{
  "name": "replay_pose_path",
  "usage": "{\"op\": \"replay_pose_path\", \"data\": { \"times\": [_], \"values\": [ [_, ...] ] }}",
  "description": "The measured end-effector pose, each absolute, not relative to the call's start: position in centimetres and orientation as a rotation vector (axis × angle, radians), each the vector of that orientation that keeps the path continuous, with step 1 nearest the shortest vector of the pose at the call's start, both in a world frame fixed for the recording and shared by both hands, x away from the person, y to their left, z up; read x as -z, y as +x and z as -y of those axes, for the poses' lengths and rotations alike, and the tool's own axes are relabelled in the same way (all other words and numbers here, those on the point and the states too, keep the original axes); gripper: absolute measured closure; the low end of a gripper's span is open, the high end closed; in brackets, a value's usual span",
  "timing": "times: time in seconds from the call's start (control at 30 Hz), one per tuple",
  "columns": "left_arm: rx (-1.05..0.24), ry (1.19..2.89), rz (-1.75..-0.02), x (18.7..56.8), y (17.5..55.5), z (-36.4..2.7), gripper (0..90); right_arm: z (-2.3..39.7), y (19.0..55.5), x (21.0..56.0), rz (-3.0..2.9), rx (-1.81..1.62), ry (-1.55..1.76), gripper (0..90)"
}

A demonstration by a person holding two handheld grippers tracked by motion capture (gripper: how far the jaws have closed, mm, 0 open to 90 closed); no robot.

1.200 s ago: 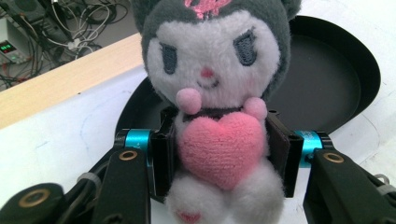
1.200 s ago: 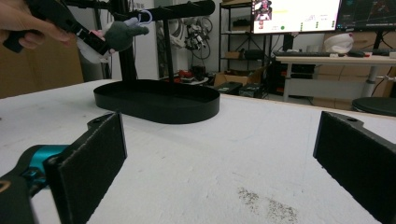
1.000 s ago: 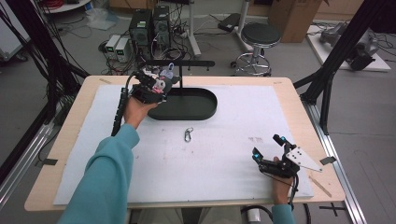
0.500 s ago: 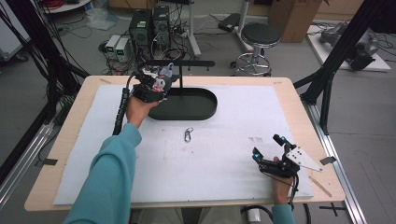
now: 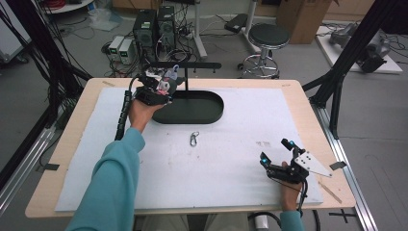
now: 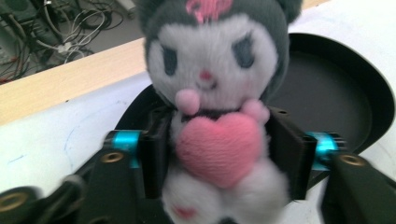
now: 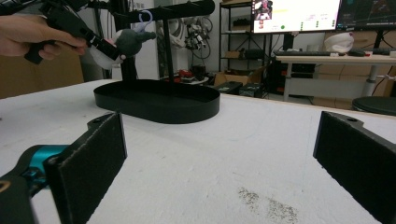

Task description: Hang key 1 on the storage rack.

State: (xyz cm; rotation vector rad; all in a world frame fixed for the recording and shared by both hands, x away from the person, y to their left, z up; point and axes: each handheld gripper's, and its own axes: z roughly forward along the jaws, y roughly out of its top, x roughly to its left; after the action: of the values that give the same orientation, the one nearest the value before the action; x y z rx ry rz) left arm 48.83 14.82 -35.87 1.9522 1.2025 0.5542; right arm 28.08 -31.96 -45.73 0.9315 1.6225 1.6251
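A grey and white plush doll (image 6: 215,107) hugging a pink heart sits between the jaws of my left gripper (image 6: 219,156), which is shut on its body. In the high view the left gripper (image 5: 163,86) holds the doll (image 5: 166,83) over the left end of the black oval tray (image 5: 207,113), just under the stand's black crossbar (image 5: 192,65). The right gripper view shows the doll (image 7: 128,41) with a pale loop at its head against the crossbar (image 7: 180,9). My right gripper (image 5: 279,155) rests open on the white mat near the front right, its jaws wide apart.
A small metal carabiner (image 5: 194,139) lies on the white mat (image 5: 231,159) in front of the tray. A stool (image 5: 268,36) and computer boxes (image 5: 154,24) stand on the floor beyond the table. Black frame posts (image 5: 341,86) rise at the right edge.
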Motion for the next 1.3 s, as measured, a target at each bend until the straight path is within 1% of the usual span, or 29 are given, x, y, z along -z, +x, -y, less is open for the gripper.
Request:
{"op": "replay_pose_path", "data": {
  "times": [0.03, 0.07, 0.1, 0.13, 0.17, 0.2, 0.23, 0.3, 0.4, 0.77, 1.1, 1.3],
  "values": [
    [-0.553, 1.959, -1.205, 35.9, 48.9, -14.8, 27.7, 32.0, 28.1, 45.7, -1.623, -1.624, 0.934, 1.8],
    [-0.549, 1.966, -1.199, 35.9, 48.9, -14.8, 21.6, 32.0, 28.1, 45.7, -1.624, -1.624, 0.933, 1.8],
    [-0.552, 1.982, -1.188, 36.0, 48.8, -14.8, 17.8, 32.0, 28.1, 45.7, -1.623, -1.625, 0.932, 1.8],
    [-0.556, 2.004, -1.179, 36.1, 48.8, -14.8, 6.1, 32.0, 28.1, 45.7, -1.626, -1.622, 0.931, 1.8],
    [-0.556, 2.025, -1.173, 36.2, 48.8, -14.7, 6.1, 32.0, 28.1, 45.7, -1.626, -1.622, 0.931, 1.8],
    [-0.53, 2.041, -1.131, 36.2, 48.7, -14.9, 1.7, 32.0, 28.1, 45.7, -1.626, -1.622, 0.926, 1.8],
    [-0.53, 2.041, -1.131, 36.2, 48.7, -14.9, 1.7, 32.0, 28.1, 45.7, -1.625, -1.624, 0.927, 1.8],
    [-0.482, 2.029, -1.096, 36.1, 48.4, -15.1, 1.7, 32.0, 28.1, 45.7, -1.625, -1.623, 0.926, 1.8],
    [-0.472, 2.007, -1.056, 35.7, 47.6, -15.4, 1.7, 32.0, 28.0, 45.7, -1.624, -1.625, 0.928, 1.8],
    [-0.449, 1.876, -0.873, 34.1, 42.4, -18.2, 1.7, 31.9, 28.0, 45.7, -1.621, -1.62, 0.918, 1.8],
    [-0.496, 1.712, -0.657, 34.0, 36.2, -22.1, 1.7, 31.9, 28.0, 45.7, -1.624, -1.618, 0.921, 1.8],
    [-0.518, 1.659, -0.626, 34.9, 33.4, -23.9, 1.7, 31.9, 28.0, 45.7, -1.626, -1.617, 0.928, 1.9]
  ]
}}
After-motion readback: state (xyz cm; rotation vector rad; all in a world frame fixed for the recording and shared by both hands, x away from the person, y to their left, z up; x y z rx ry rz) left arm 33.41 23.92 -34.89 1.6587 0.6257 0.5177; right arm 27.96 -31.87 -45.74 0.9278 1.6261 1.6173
